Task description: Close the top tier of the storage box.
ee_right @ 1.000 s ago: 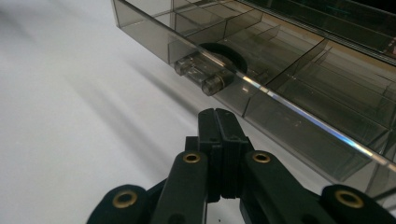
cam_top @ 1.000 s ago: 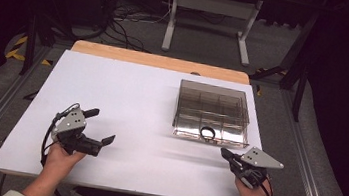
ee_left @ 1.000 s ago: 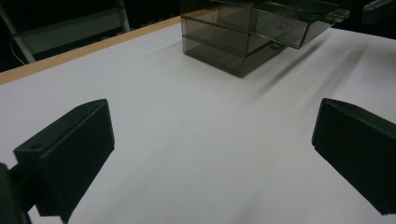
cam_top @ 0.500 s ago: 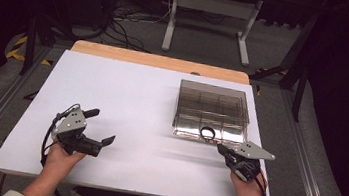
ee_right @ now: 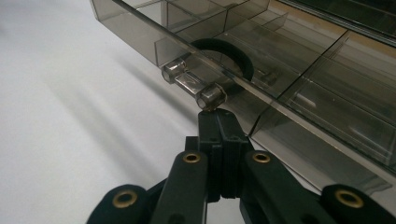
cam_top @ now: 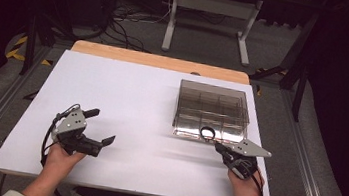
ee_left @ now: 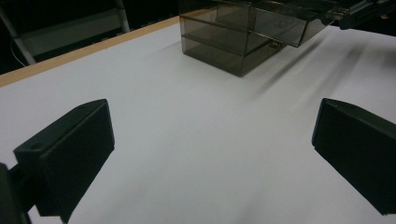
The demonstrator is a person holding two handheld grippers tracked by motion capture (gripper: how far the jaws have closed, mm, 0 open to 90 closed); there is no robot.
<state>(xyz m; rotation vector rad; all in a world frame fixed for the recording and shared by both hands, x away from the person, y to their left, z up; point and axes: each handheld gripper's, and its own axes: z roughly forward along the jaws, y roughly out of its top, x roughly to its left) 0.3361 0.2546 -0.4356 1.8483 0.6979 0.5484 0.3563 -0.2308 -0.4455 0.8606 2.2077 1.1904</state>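
Observation:
A smoky clear organiser box (cam_top: 211, 107) stands on the right half of the white table (cam_top: 137, 98). Its low drawer (ee_right: 299, 98) is pulled out toward me, divided into compartments. A black ring (ee_right: 233, 53) lies in the front compartment, just behind the drawer's clear bar handle (ee_right: 194, 86). My right gripper (ee_right: 218, 116) is shut, its tips right under one end of that handle, with nothing seen between the jaws. In the high view the right gripper (cam_top: 218, 145) points at the drawer front beside the ring (cam_top: 207, 132). My left gripper (cam_top: 101, 127) rests open on the table's left front, holding nothing.
The left gripper view looks across bare white table toward the box (ee_left: 224, 42) and its protruding drawer (ee_left: 280, 28). A wooden strip (cam_top: 162, 60) edges the table's far side. Beyond it stand a metal stand (cam_top: 208, 11) and floor cables (cam_top: 122, 16).
The right gripper has crept a little left and forward, from the table's right front edge up to the drawer handle. The left gripper has stayed put.

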